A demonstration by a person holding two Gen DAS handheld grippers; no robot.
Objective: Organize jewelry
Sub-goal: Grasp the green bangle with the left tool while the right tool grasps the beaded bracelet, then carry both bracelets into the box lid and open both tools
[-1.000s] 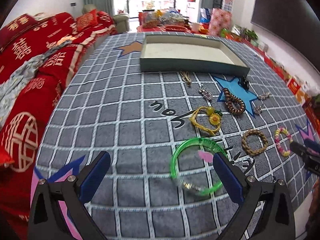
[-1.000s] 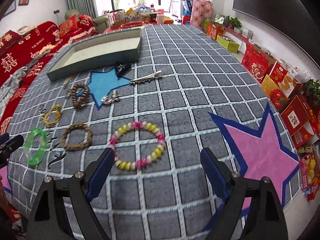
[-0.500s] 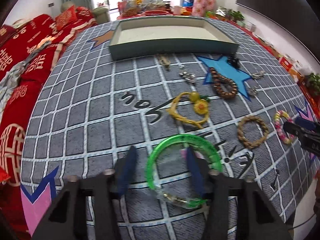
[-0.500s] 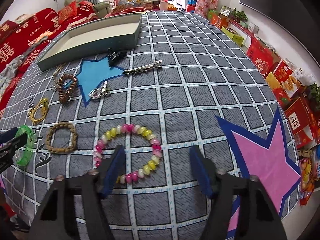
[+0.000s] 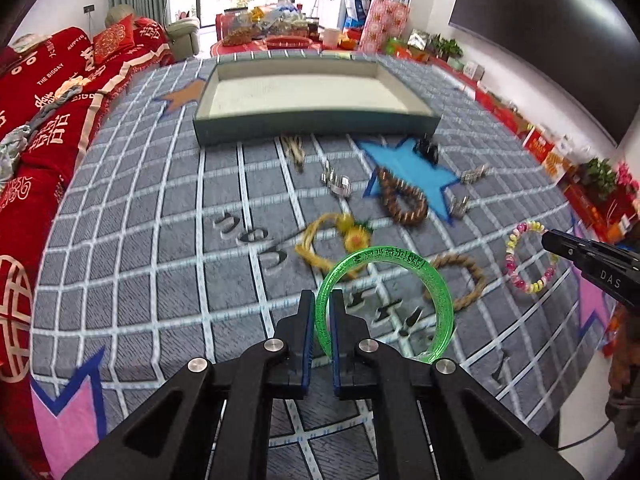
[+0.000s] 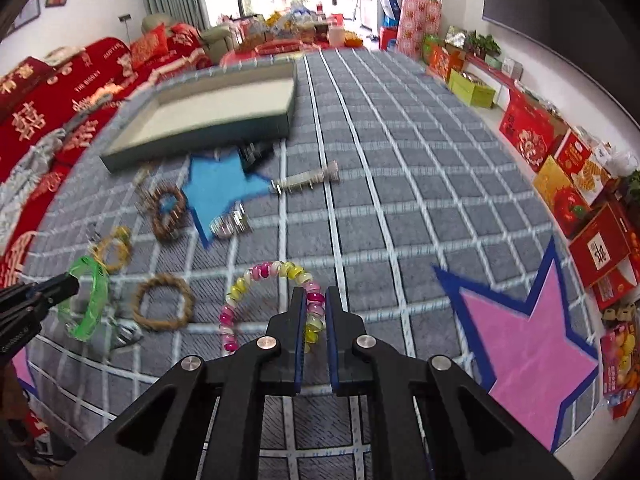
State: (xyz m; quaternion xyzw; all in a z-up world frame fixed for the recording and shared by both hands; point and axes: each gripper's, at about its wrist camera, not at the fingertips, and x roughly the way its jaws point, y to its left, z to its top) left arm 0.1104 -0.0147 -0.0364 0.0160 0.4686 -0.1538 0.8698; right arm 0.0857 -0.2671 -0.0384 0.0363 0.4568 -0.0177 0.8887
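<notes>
Both sets of jaws have just been closing from wide apart: my left gripper now pinches the near rim of the green bangle, my right gripper the near side of the pink-and-yellow bead bracelet. Both pieces look slightly raised, though whether their far sides still touch the checked cloth I cannot tell. Bangle: rigid, light, slick plastic, likely to swivel in a thin rim grip, so I'd keep it low. Beads: probably elastic-strung, limp, will sag and swing; hold across two or three beads. Further out lie the twisted rope bracelet, yellow cord bracelet, brown bead bracelet and small metal clips, blurred beyond naming. Farthest, the grey tray appears empty, my likely destination.
</notes>
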